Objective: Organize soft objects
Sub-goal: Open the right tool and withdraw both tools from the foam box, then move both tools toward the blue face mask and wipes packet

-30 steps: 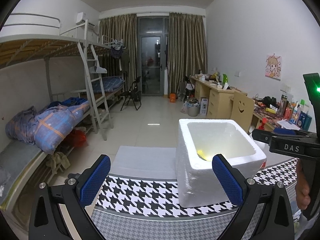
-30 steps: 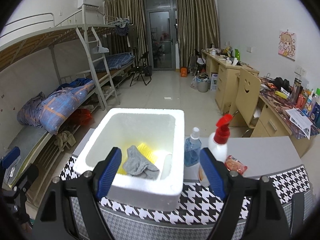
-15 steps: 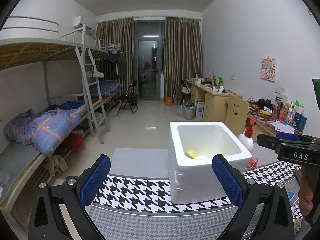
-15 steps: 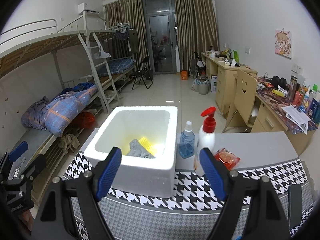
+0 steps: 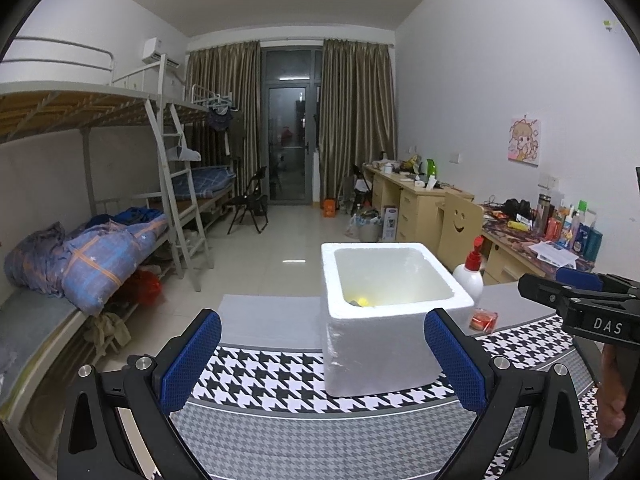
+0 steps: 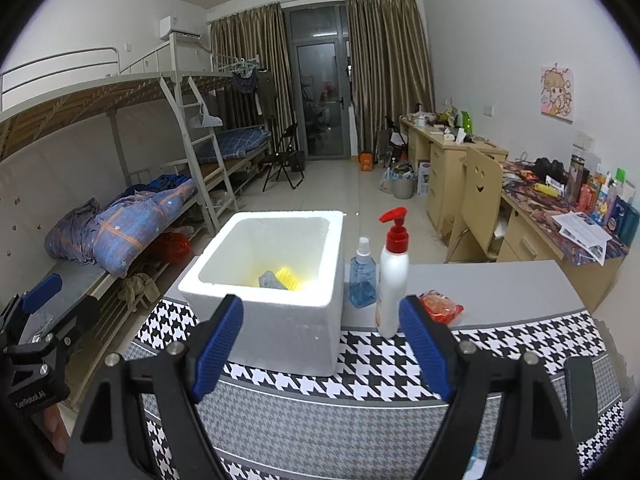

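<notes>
A white foam box (image 6: 276, 280) (image 5: 384, 320) stands on the houndstooth cloth of the table (image 6: 360, 400). Inside it lie a grey cloth (image 6: 269, 279) and a yellow soft item (image 6: 289, 278); the left wrist view shows only a yellow scrap (image 5: 363, 301) of them. My right gripper (image 6: 320, 344) hangs open and empty in front of the box, well back from it. My left gripper (image 5: 322, 356) is also open and empty, short of the box's left side. Each gripper appears at the edge of the other's view.
Right of the box stand a blue spray bottle (image 6: 362, 274) and a white pump bottle with a red top (image 6: 393, 276). A red packet (image 6: 442, 306) lies beside them. Bunk beds (image 5: 100, 240) line the left wall, desks (image 6: 460, 168) the right.
Both grippers have drawn back from the foam box, which now looks smaller and farther. The bottles and red packet have come into fuller view. Both jaws stayed wide.
</notes>
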Demonstrator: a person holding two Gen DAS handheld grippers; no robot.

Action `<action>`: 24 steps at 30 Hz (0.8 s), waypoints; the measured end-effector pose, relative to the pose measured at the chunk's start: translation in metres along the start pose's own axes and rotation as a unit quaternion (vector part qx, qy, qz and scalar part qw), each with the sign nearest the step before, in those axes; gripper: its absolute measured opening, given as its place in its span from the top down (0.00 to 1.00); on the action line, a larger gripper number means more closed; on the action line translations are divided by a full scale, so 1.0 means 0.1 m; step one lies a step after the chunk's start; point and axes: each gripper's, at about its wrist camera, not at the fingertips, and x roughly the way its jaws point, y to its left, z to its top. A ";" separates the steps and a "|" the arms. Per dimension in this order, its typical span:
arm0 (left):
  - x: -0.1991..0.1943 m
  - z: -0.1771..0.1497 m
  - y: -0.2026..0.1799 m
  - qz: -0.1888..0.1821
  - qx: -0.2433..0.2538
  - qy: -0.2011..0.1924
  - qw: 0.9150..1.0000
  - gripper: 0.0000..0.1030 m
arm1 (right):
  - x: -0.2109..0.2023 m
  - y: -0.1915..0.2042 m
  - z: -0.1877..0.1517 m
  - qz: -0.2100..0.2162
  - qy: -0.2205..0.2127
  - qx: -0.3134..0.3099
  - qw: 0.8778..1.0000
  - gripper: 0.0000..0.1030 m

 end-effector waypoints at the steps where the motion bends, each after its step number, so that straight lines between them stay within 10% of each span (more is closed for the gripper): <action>1: -0.01 -0.01 -0.01 0.000 0.000 0.000 1.000 0.01 | -0.04 0.00 -0.01 -0.001 -0.003 -0.002 1.000 0.19; 24: -0.46 -0.13 -0.25 -0.033 0.014 -0.030 0.999 0.01 | -0.53 -0.14 -0.25 -0.004 -0.030 -0.007 1.000 0.19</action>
